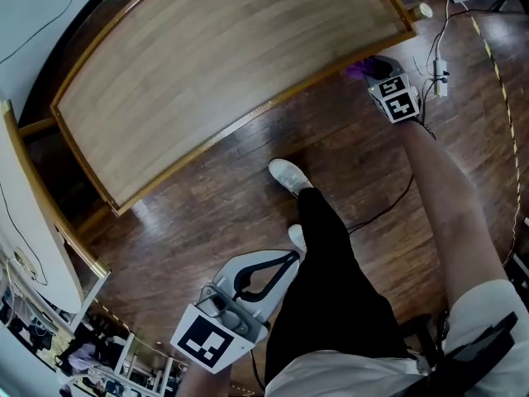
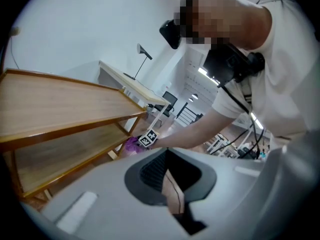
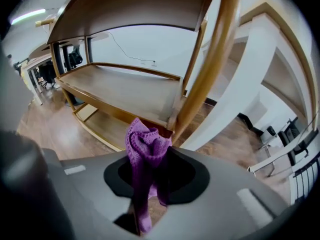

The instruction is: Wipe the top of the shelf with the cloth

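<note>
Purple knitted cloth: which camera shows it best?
Right gripper view: the purple knitted cloth sits dead centre, bunched, knit visible, pinched between the jaws of the right gripper. Head view shows only a sliver of the cloth by the wooden shelf edge; left gripper view, a small distant purple blob.

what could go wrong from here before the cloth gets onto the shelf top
1. The right gripper sits below the shelf top, close to the corner post; lifting it could knock the rim.
2. The cloth is bunched loosely past the jaws; it may pull out once it rubs on the wood.
3. A cable runs across the floor near the shoe; a step could snag it.
</note>
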### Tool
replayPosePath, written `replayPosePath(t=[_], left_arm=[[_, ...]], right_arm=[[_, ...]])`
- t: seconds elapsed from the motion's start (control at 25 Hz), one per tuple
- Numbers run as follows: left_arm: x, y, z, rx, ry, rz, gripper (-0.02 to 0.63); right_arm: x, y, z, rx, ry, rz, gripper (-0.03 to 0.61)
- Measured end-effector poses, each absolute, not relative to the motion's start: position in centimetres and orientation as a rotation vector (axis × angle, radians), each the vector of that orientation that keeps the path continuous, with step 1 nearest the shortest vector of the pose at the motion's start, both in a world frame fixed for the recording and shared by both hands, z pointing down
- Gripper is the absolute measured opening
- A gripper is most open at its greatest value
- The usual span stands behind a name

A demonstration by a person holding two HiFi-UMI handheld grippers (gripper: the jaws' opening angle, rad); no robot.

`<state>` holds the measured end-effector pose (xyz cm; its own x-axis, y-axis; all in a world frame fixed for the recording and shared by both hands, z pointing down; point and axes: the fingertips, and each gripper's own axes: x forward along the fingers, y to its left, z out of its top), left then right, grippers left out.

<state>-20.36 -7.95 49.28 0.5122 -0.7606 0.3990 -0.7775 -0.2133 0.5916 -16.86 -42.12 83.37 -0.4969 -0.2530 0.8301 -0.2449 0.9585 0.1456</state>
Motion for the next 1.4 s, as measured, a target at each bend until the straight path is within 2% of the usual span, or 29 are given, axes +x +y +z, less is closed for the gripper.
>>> replayPosePath(t=[0.4,0.72,1.04,1.24,1.4], left_arm=[[-22.4,-6.8,49.5,1.948,-1.323,0.049,0.017],[-21.7,-3.0,47.2,1.948,-1.455,0.068,0.017],[-19.7,7.9,41.9,1.876,-1.77,0.102,0.017],[-13.7,16.9,40.0,1.854,-1.776,0.218,0.017],[-9.7,19.1,37.0,1.847,-1.791,0.183,0.017]], right_arm=[[-13.6,-44.5,82.5,0.408,-2.055,-0.031,0.094],[-10.2,-37.2,77.9,0.307,-2.141,0.004,0.094],[-1.0,-22.1,67.3,0.216,-2.29,0.095,0.094],[7.1,-11.9,57.1,0.236,-2.421,0.215,0.094],[13.1,-7.5,50.5,0.27,-2.464,0.309,0.095]])
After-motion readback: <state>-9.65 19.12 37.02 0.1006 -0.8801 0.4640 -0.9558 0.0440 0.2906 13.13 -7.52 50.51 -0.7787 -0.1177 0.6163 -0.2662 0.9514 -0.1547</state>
